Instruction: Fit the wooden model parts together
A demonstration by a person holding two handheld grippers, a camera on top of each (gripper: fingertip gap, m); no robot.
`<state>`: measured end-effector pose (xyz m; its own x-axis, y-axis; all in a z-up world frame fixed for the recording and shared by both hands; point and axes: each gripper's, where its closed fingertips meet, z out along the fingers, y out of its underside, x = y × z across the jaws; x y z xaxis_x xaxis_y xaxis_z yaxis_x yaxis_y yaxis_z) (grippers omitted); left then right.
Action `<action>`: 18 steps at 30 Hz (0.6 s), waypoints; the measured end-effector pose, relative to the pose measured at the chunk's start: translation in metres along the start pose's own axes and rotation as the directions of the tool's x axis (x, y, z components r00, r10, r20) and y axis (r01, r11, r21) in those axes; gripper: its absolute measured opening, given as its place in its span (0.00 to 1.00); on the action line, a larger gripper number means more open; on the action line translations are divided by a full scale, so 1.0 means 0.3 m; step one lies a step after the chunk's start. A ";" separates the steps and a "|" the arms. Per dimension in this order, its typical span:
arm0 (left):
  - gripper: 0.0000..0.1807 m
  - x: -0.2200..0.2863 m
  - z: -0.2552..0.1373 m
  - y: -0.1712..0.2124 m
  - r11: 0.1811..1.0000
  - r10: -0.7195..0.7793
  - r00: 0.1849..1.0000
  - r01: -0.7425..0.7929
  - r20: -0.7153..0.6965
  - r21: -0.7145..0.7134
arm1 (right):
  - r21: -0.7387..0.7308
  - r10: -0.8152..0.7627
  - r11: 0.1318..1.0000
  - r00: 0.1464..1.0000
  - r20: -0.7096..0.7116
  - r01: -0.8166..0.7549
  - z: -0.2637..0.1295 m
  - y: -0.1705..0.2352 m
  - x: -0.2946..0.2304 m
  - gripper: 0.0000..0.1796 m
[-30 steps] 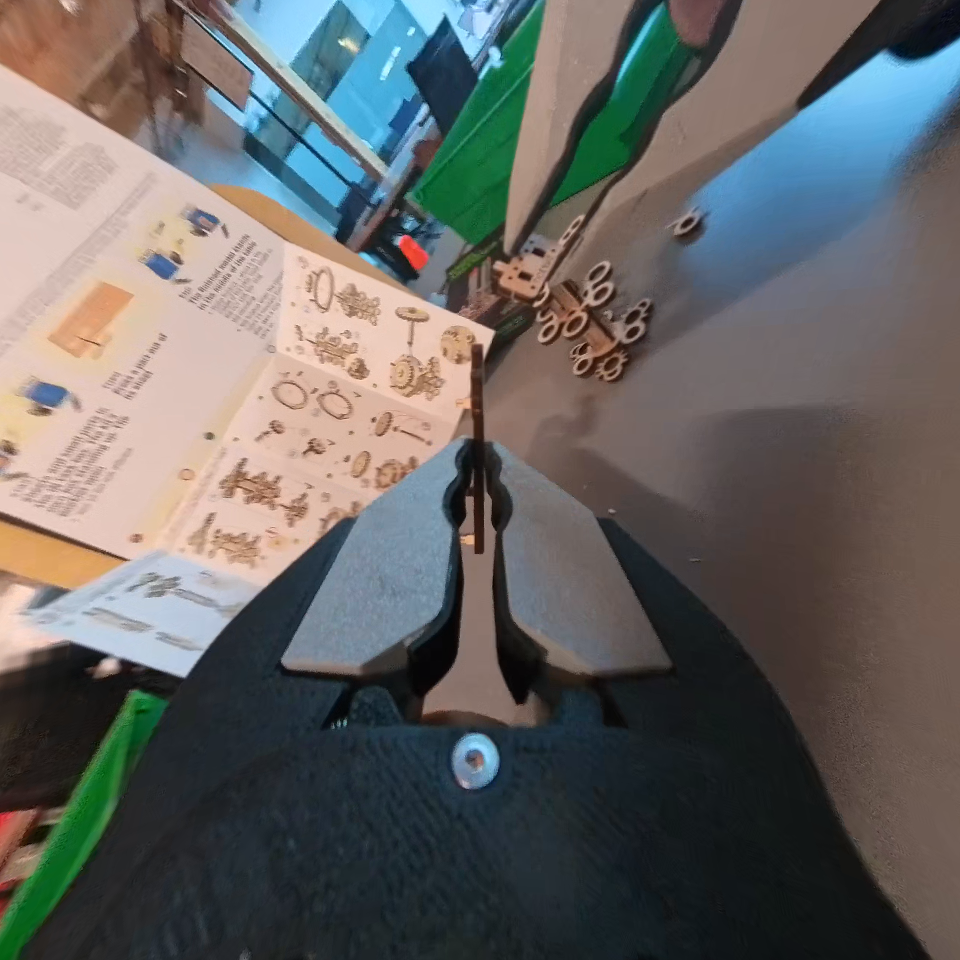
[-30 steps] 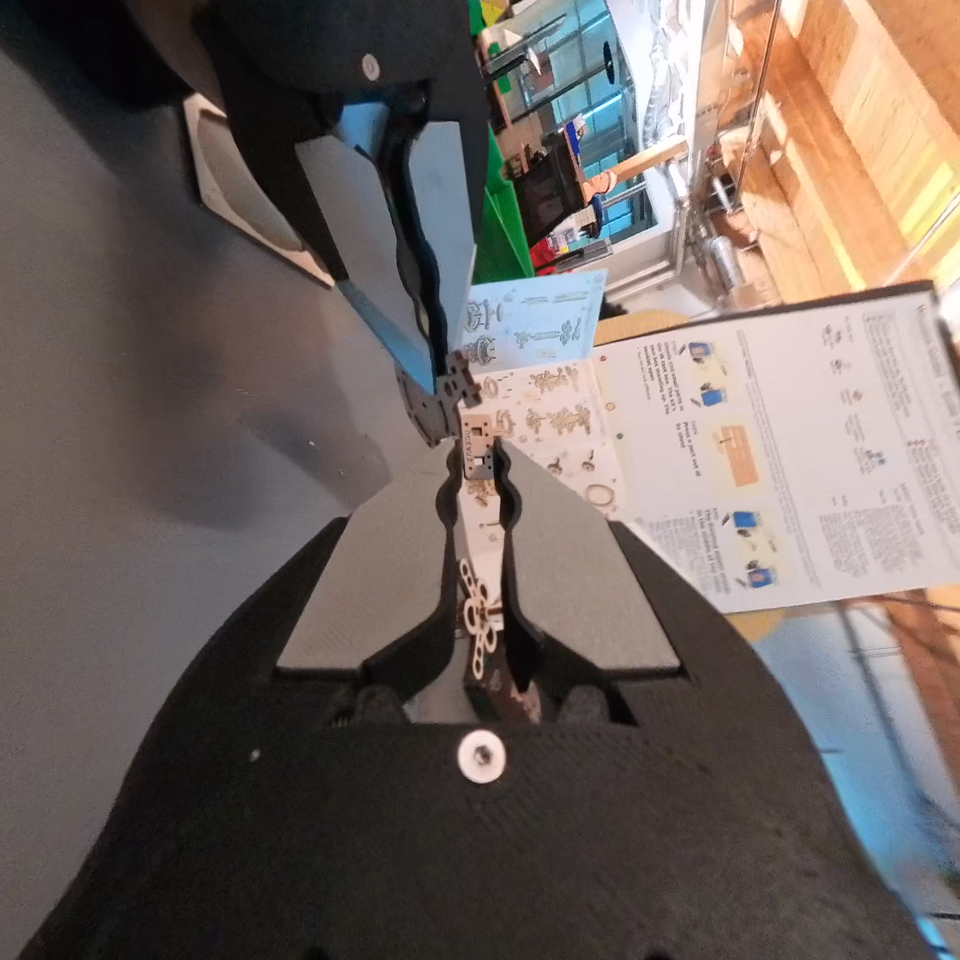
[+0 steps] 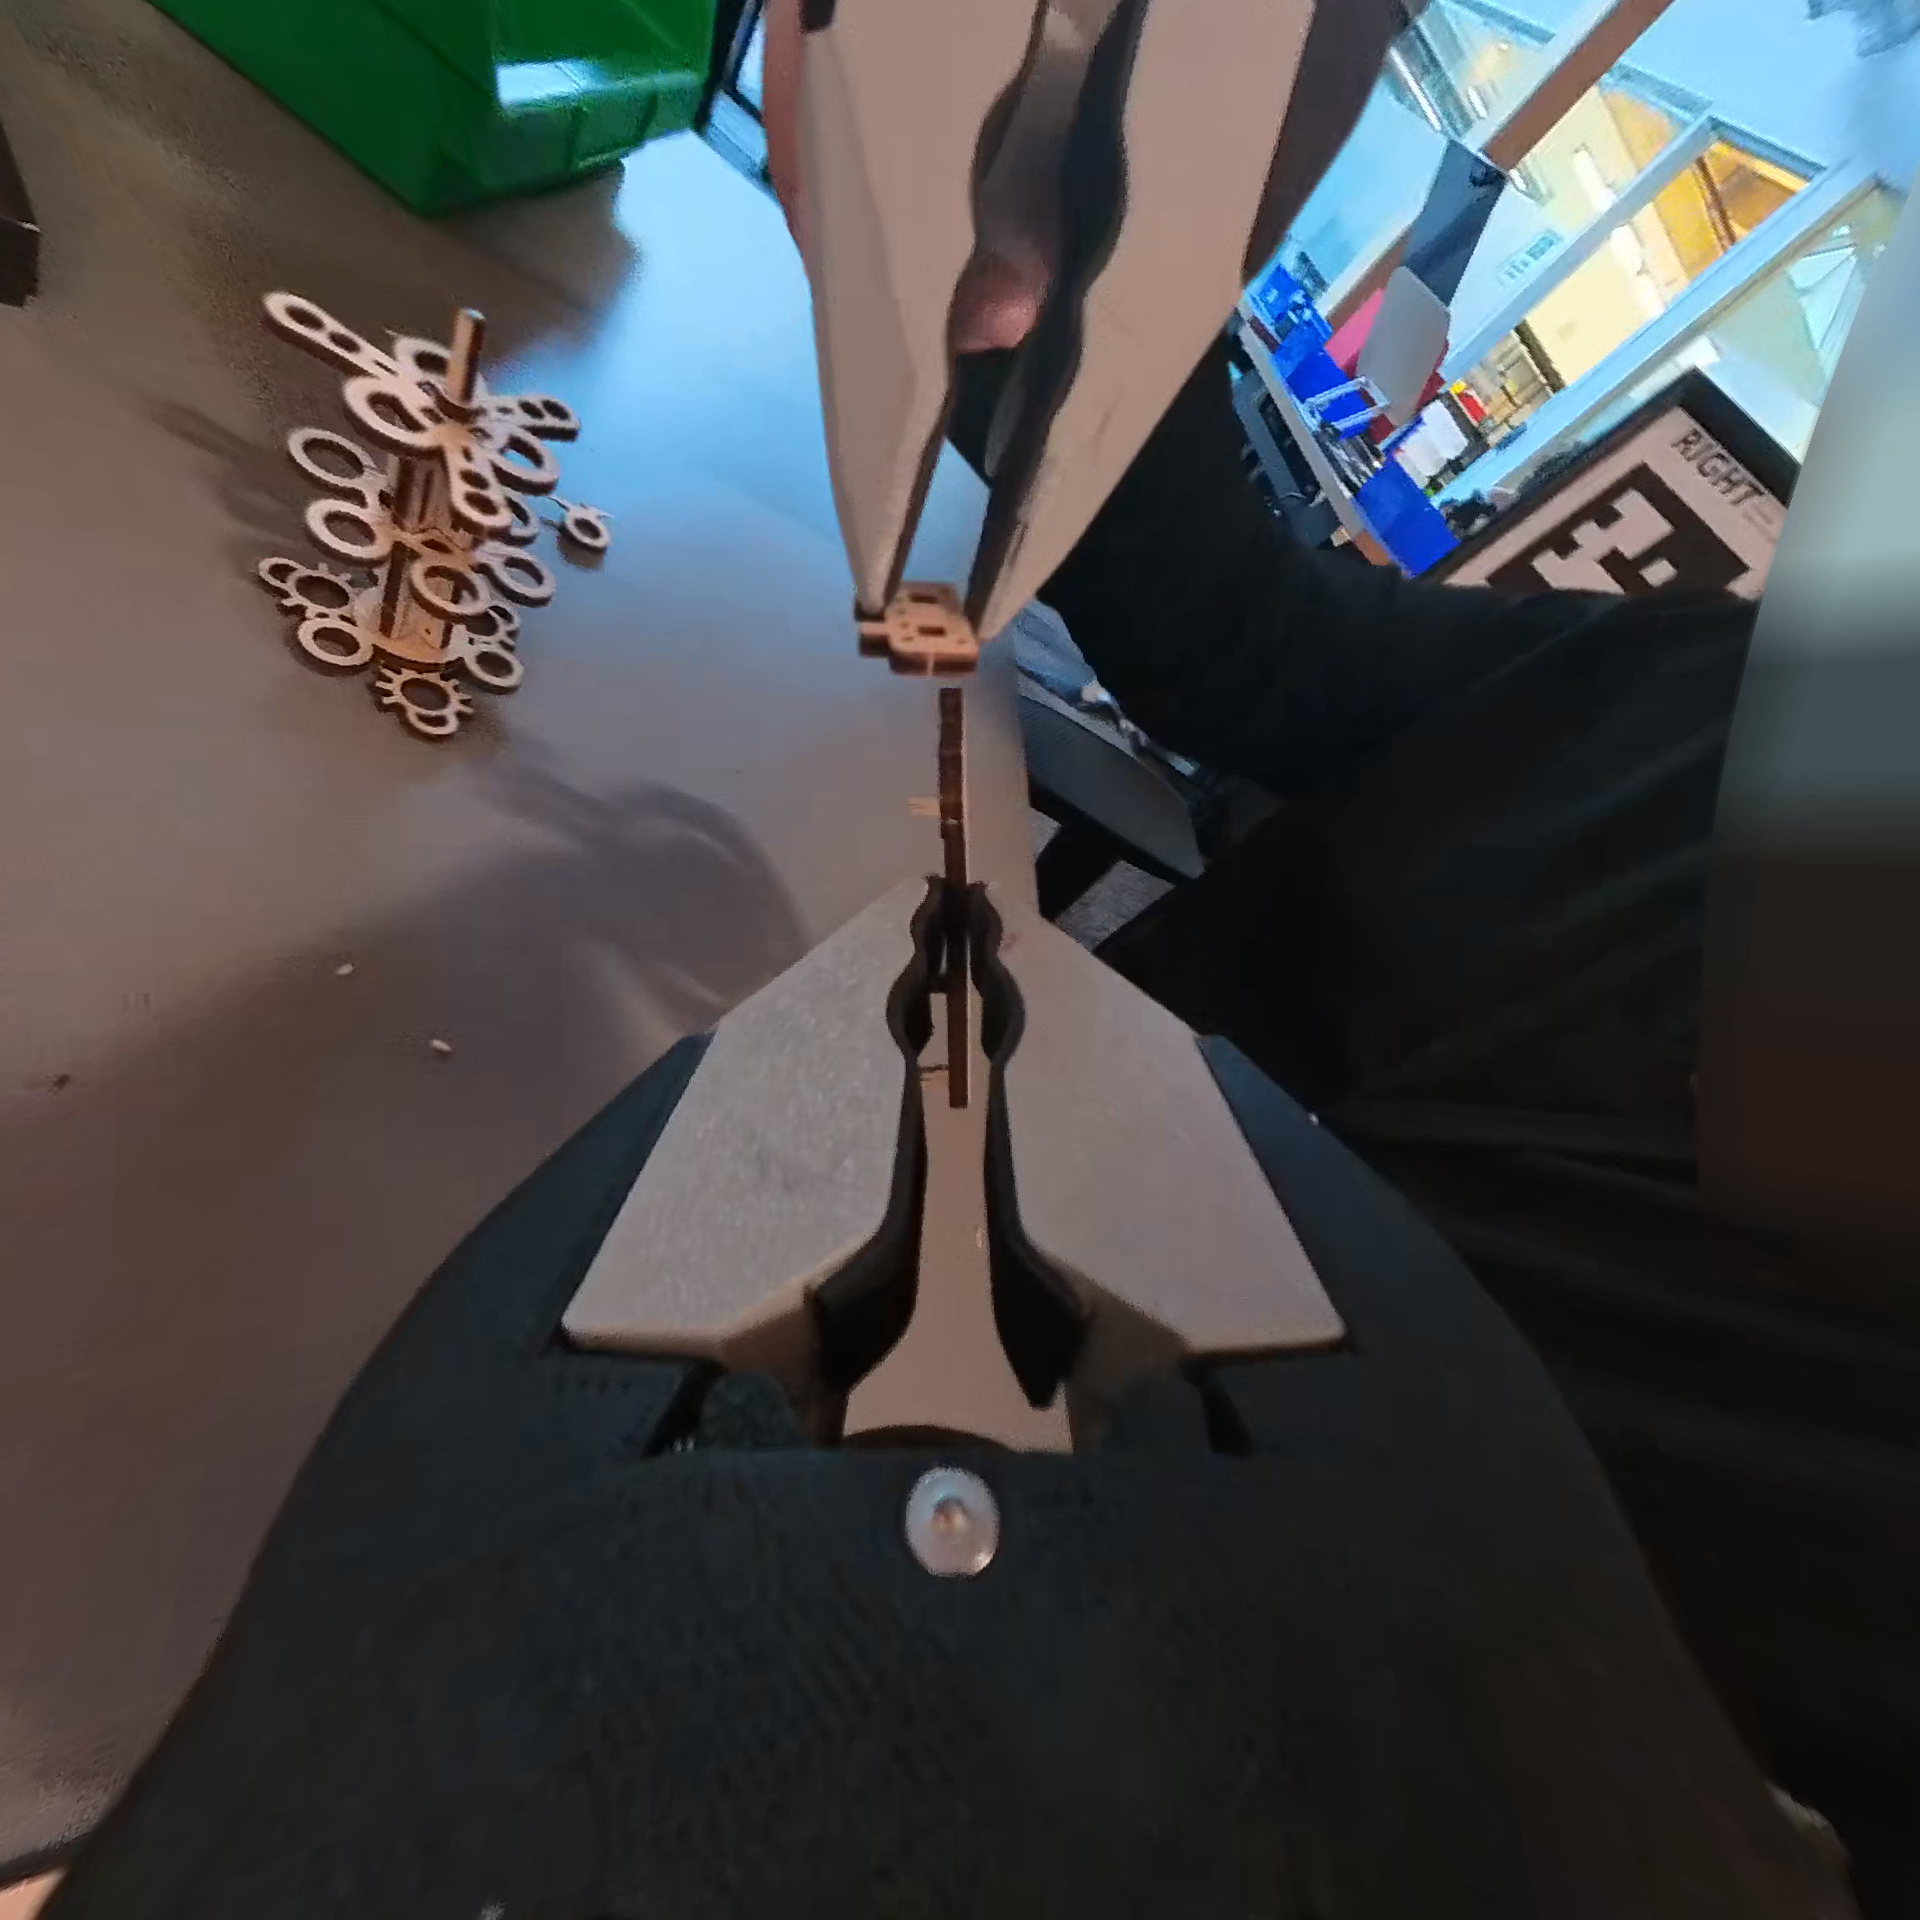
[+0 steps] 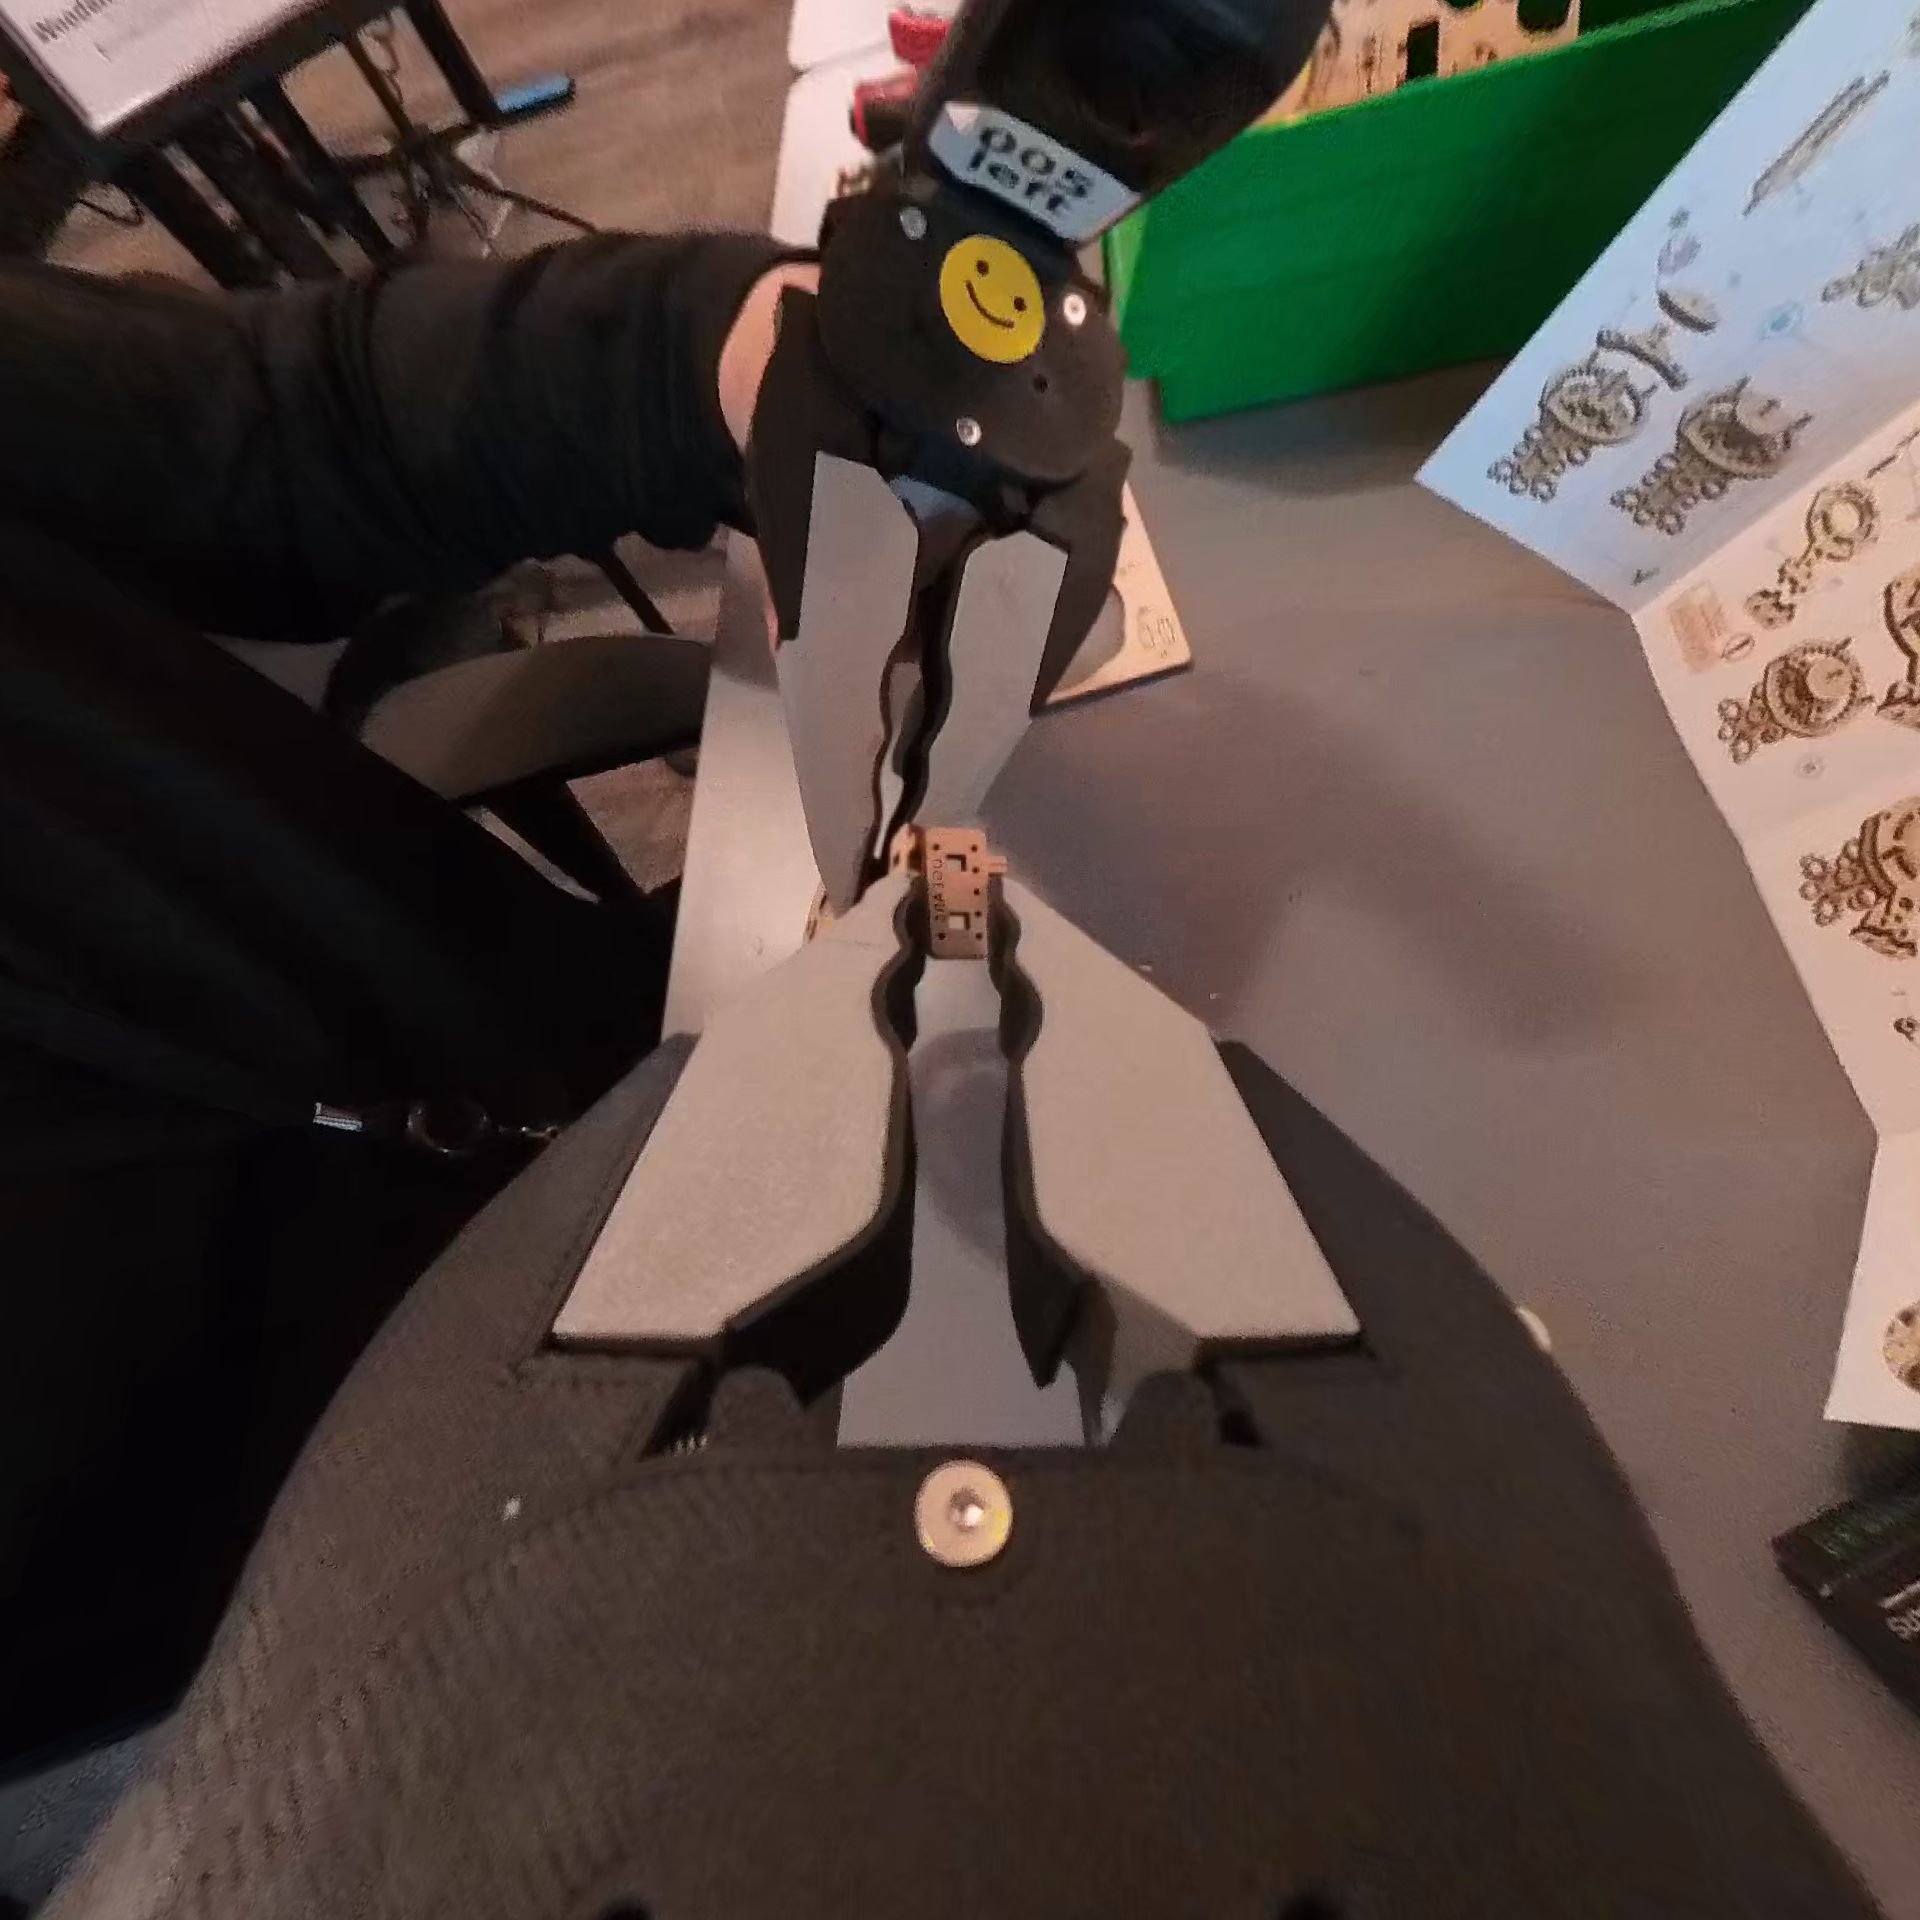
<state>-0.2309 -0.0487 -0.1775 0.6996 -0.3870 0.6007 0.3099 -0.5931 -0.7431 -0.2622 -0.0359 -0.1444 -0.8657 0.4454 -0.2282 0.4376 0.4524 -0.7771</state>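
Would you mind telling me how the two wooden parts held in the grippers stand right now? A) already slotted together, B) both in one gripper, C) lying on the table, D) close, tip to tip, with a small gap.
D: the left gripper holds a thin strip whose tip sits just short of the small plate held in the right gripper.

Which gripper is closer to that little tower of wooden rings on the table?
Left, probably. The ring tower stands on the table off to the left gripper's left. The right gripper hangs farther across, above the left one's tip, holding a small wooden block.
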 end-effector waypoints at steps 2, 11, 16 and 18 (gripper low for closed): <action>0.00 -0.022 -0.011 -0.002 1.000 -0.010 1.000 0.009 -0.016 -0.027 | -0.036 0.039 0.999 0.999 0.017 -0.039 0.008 -0.003 0.029 0.04; 0.00 -0.080 -0.009 -0.017 0.997 0.054 0.996 -0.058 -0.078 -0.056 | -0.114 0.207 0.975 0.969 0.134 -0.192 0.050 0.006 0.078 0.04; 0.00 -0.131 -0.014 0.000 0.997 0.045 0.997 -0.049 -0.059 -0.057 | -0.071 0.198 0.980 0.966 0.165 -0.188 0.043 0.012 0.076 0.04; 0.00 -0.146 -0.013 0.007 0.997 0.043 0.998 -0.046 -0.052 -0.057 | -0.074 0.180 0.982 0.975 0.127 -0.172 0.049 0.031 0.095 0.04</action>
<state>-0.2634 -0.0357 -0.2044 0.6781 -0.4482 0.5825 0.2402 -0.6138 -0.7520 -0.2863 -0.0303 -0.1667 -0.7965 0.4180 -0.4368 0.5964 0.4248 -0.6811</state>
